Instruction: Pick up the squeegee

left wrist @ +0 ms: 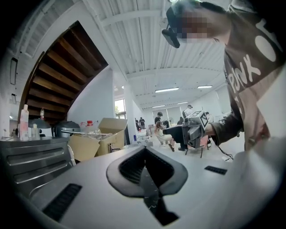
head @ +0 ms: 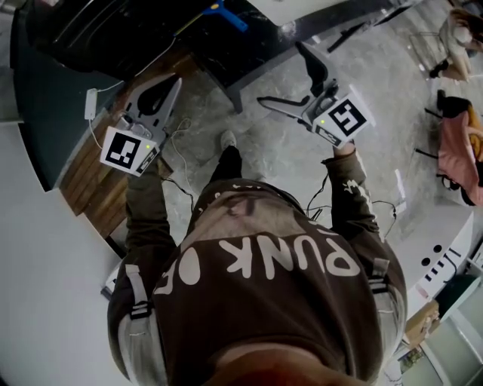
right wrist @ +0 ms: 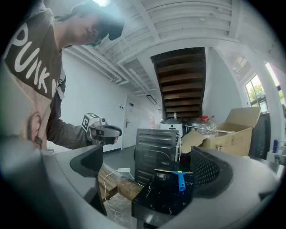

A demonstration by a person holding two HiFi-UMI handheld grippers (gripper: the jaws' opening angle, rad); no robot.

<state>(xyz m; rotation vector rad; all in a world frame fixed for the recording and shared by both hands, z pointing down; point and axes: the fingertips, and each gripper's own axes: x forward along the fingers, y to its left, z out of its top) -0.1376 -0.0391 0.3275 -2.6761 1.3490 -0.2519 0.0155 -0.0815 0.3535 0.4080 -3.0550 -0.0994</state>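
The squeegee [head: 229,16], with a blue handle and a thin blade, lies on a black marble-look table [head: 256,47] ahead of me. In the right gripper view the squeegee [right wrist: 179,177] rests on that table's top [right wrist: 163,199], well beyond the jaws. My right gripper [head: 284,75] is open and empty, held in the air short of the table, with the squeegee framed in the wide gap of the right gripper [right wrist: 147,166]. My left gripper [head: 174,81] hovers to the left over wooden planks. The left gripper [left wrist: 145,151] has its pads together, holding nothing.
Wooden planks [head: 89,175] with a white power adapter [head: 92,101] and cable lie at the left. A metal cabinet [right wrist: 154,152] and an open cardboard box [right wrist: 230,134] stand behind the table. Chairs with a pink garment [head: 459,154] are at the far right. People sit in the background [left wrist: 160,132].
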